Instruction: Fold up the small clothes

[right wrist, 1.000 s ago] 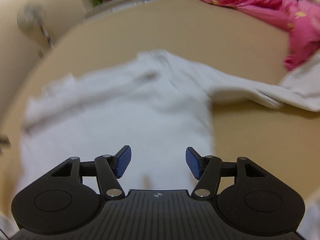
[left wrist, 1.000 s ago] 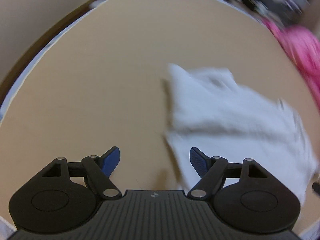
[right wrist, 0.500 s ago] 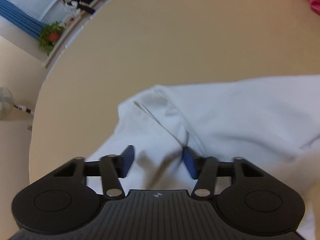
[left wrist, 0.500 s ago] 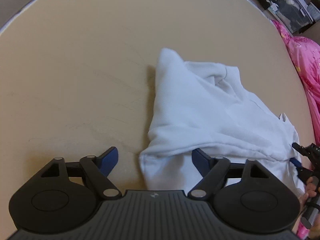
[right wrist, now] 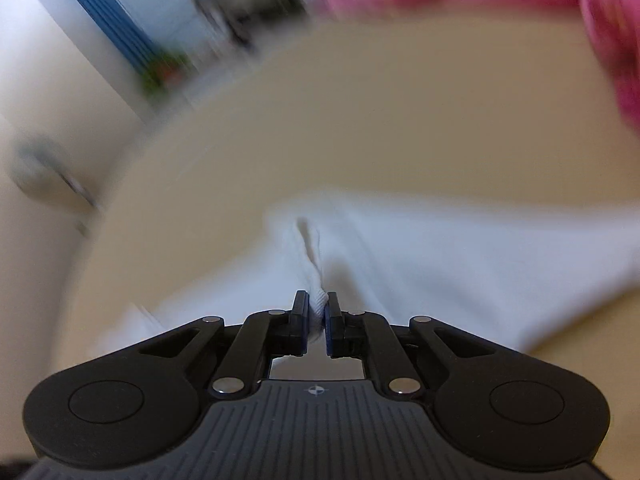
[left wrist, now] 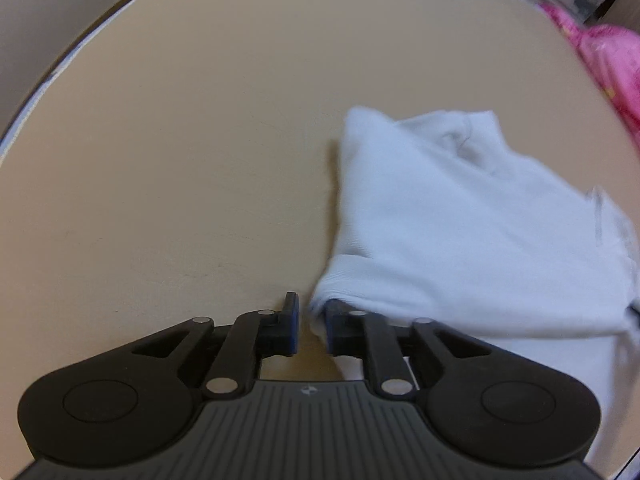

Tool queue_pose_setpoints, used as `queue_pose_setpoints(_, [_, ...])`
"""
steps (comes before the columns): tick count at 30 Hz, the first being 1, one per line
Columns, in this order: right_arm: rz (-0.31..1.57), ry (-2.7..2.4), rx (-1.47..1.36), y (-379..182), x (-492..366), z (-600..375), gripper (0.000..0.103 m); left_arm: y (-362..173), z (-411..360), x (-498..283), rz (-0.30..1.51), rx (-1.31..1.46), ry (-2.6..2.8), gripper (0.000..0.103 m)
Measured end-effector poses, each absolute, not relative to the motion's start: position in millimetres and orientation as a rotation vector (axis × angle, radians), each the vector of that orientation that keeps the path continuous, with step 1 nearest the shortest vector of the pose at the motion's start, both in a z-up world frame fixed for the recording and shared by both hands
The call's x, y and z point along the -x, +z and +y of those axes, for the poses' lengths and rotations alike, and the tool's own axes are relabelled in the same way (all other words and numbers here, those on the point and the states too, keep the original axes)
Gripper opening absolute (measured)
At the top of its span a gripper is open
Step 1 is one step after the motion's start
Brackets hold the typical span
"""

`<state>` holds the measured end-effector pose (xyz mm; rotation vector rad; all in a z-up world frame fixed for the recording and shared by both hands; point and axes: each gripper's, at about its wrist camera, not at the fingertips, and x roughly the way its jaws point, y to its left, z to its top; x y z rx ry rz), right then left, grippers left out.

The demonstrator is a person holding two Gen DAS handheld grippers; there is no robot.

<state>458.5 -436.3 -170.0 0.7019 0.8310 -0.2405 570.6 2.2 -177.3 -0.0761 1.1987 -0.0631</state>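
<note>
Cloth like this white shirt [left wrist: 460,216] is soft, light and floppy, so I think hems and corners are best to hold. It lies on the tan table [left wrist: 180,160]. The right gripper [right wrist: 317,316] has just closed on a bunched edge. The left gripper [left wrist: 312,326] has been closing; its jaws look not quite tight on the shirt's corner.

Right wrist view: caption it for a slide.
Right gripper pinches a fold of the white garment on the tan table.
</note>
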Motion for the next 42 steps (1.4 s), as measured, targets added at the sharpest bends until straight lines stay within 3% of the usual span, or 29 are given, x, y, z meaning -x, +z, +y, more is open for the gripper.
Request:
queue_pose_setpoints(1, [0.907, -0.267, -0.715, -195, -459, -441, 0.006, -176, 2, -569, 1.189, 0.067, -0.057, 0.037])
queue_pose_setpoints(3, [0.823, -0.237, -0.700, -203, -449, -441, 0.007, -170, 7, -566, 1.175, 0.085, -0.074, 0.044])
queue_pose_setpoints(6, [0.816, -0.233, -0.689, -198, -440, -438, 0.014, -154, 20, -558, 1.127, 0.139, -0.102, 0.059])
queue_pose_setpoints(7, [0.824, -0.242, -0.669, -196, -437, -438, 0.016, -146, 25, -554, 1.101, 0.158, -0.100, 0.069])
queue_pose_setpoints(10, [0.781, -0.312, -0.525, -177, -433, -423, 0.030, -134, 19, -553, 1.047, 0.165, -0.095, 0.086])
queue_pose_setpoints(12, [0.740, -0.316, -0.406, -169, -434, -415, 0.035, -142, -3, -564, 1.076, 0.104, -0.076, 0.086])
queue_pose_setpoints(15, [0.865, -0.311, -0.345, -183, -449, -414, 0.040, -176, -47, -579, 1.193, -0.107, -0.009, 0.086])
queue_pose_setpoints(16, [0.883, -0.304, -0.333, -186, -449, -415, 0.040, -188, -58, -579, 1.207, -0.174, 0.019, 0.093])
queue_pose_setpoints(19, [0.859, -0.297, -0.368, -168, -434, -417, 0.043, -189, -86, -562, 1.117, -0.344, 0.078, 0.098])
queue_pose_setpoints(23, [0.732, -0.226, -0.452, -126, -364, -424, 0.067, -160, -97, -527, 1.117, -0.362, 0.034, 0.098])
queue_pose_setpoints(26, [0.651, -0.206, -0.421, -100, -298, -427, 0.076, -132, -103, -483, 1.066, -0.354, 0.017, 0.099])
queue_pose_setpoints(33, [0.545, -0.321, -0.395, -90, -184, -451, 0.079, -86, -137, -368, 0.989, -0.366, -0.032, 0.100])
queue_pose_setpoints(42, [0.488, -0.430, -0.580, -112, -101, -537, 0.079, -66, -223, -320, 0.900, -0.510, -0.085, 0.100])
